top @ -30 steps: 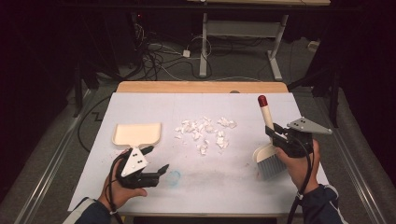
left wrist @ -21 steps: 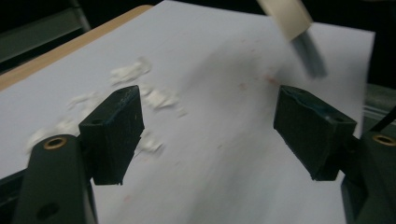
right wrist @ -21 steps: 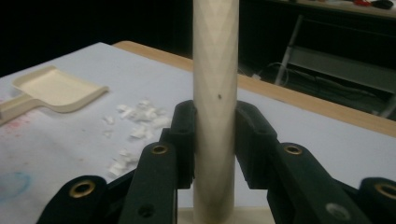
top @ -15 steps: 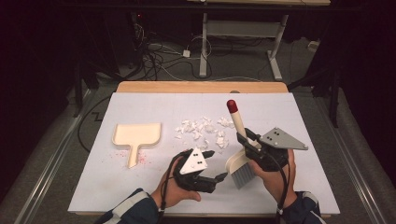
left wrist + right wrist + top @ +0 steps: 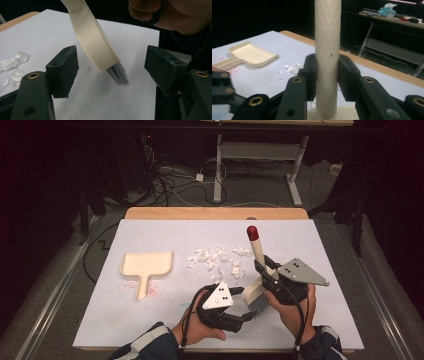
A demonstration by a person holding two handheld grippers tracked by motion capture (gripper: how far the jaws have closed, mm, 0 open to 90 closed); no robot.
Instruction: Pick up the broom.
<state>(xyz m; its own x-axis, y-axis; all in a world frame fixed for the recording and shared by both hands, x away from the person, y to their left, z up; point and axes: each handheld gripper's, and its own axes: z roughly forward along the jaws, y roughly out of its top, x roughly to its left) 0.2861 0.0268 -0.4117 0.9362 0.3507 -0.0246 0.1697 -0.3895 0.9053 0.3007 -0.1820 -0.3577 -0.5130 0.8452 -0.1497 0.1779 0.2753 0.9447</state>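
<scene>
A brush with a cream handle point(image 5: 257, 251), red tip and grey bristles point(image 5: 118, 75) stands tilted over the table's front middle. My right gripper point(image 5: 263, 270) is shut on the brush handle point(image 5: 327, 37), its pads pressing both sides. My left gripper point(image 5: 245, 316) points at the brush head point(image 5: 92, 42). Its jaws have just been closing and stand apart on either side of the head without touching it. A cream dustpan point(image 5: 146, 264) lies at the left. White paper scraps point(image 5: 217, 257) lie scattered between the dustpan and the brush.
The white table top point(image 5: 325, 250) ends in a wooden strip point(image 5: 215, 213) at the back. Pink specks point(image 5: 127, 287) dot the surface by the dustpan's handle. Beyond the table are cables point(image 5: 170, 180) and a desk frame point(image 5: 255, 155) on the floor.
My left gripper swept right, from beside the dustpan's handle to the brush head. My right gripper carried the brush left toward the table's middle. Both have held nearly still since half a second ago.
</scene>
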